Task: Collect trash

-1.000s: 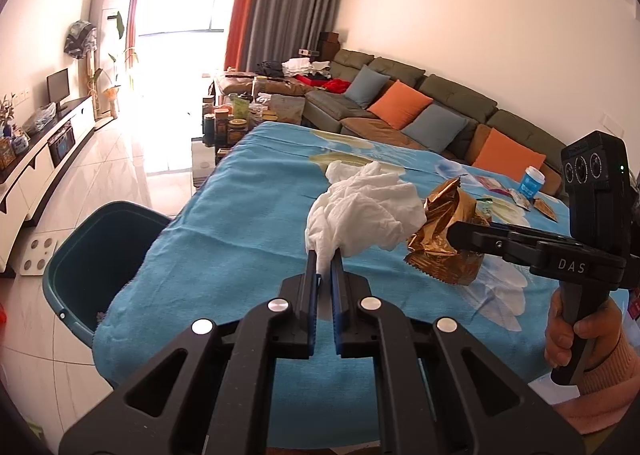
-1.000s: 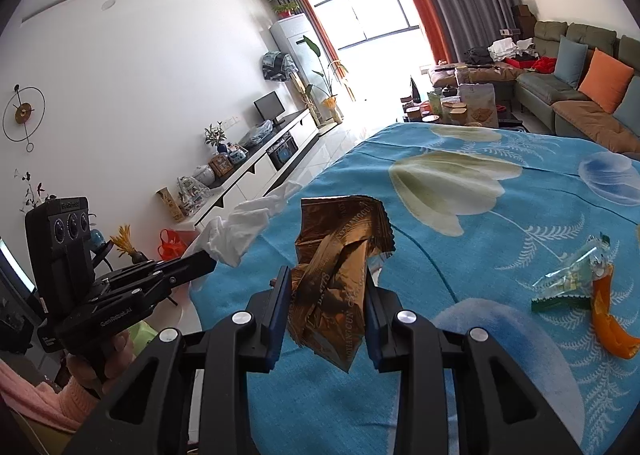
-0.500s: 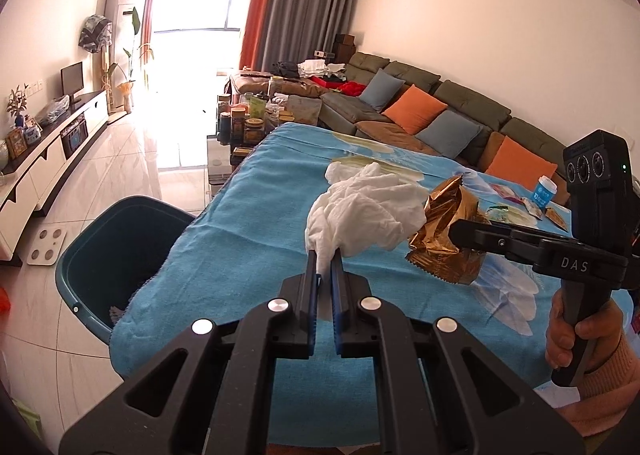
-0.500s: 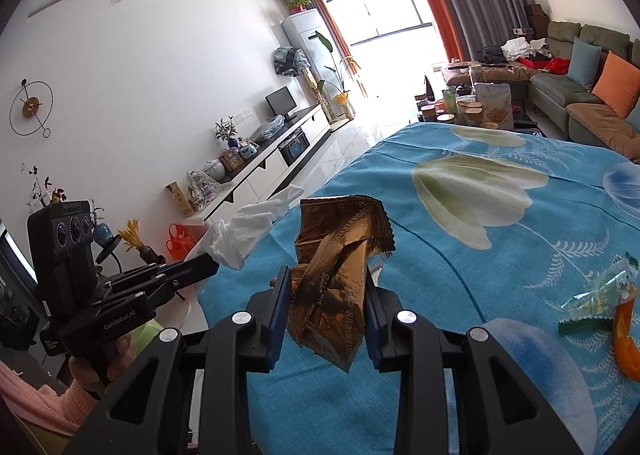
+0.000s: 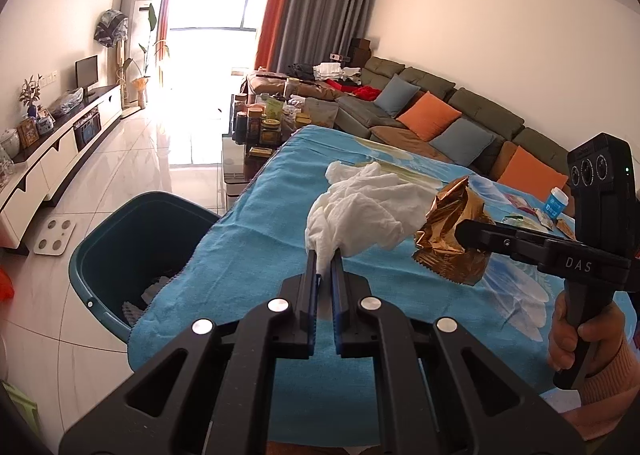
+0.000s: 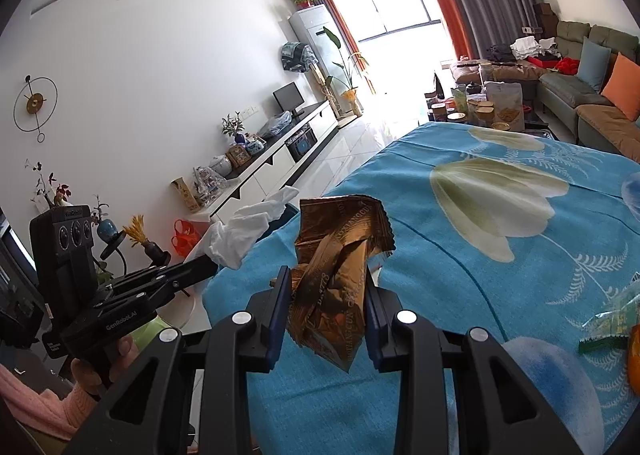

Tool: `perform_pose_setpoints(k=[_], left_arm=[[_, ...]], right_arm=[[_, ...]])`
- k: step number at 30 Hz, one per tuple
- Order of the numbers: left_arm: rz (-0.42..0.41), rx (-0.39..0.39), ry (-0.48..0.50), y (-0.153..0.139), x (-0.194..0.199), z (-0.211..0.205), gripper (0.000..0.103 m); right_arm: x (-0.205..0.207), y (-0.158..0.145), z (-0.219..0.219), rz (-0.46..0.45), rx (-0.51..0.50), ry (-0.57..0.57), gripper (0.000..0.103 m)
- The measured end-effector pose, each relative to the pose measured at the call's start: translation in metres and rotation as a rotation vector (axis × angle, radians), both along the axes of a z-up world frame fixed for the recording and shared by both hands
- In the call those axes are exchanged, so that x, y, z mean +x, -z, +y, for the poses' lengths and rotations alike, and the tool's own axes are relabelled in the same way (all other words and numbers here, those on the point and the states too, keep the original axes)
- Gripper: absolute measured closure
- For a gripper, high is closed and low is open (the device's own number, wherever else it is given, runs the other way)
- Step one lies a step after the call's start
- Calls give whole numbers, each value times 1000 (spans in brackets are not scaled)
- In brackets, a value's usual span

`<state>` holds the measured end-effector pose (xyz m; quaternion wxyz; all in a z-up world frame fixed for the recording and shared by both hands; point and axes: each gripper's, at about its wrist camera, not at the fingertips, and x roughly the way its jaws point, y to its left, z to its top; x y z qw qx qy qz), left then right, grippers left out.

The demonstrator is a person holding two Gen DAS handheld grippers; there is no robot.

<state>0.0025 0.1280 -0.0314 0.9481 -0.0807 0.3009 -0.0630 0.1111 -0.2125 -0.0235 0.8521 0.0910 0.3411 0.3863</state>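
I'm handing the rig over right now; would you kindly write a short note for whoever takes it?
Left gripper: shut on the tissue, held above the table.
Right gripper: shut on the gold wrapper, also aloft.
Bin: on the floor by the table's left edge, some trash already inside.
Left to do: drop both pieces in the bin, then fetch the wrappers on the blue cloth.
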Motion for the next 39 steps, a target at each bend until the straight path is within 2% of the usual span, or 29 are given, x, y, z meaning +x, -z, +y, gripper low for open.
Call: perform_pose_setpoints(k=[39], left_arm=[[21, -23, -144, 11, 0, 41, 97]], right_arm=[[11, -17, 60, -10, -23, -126, 72]])
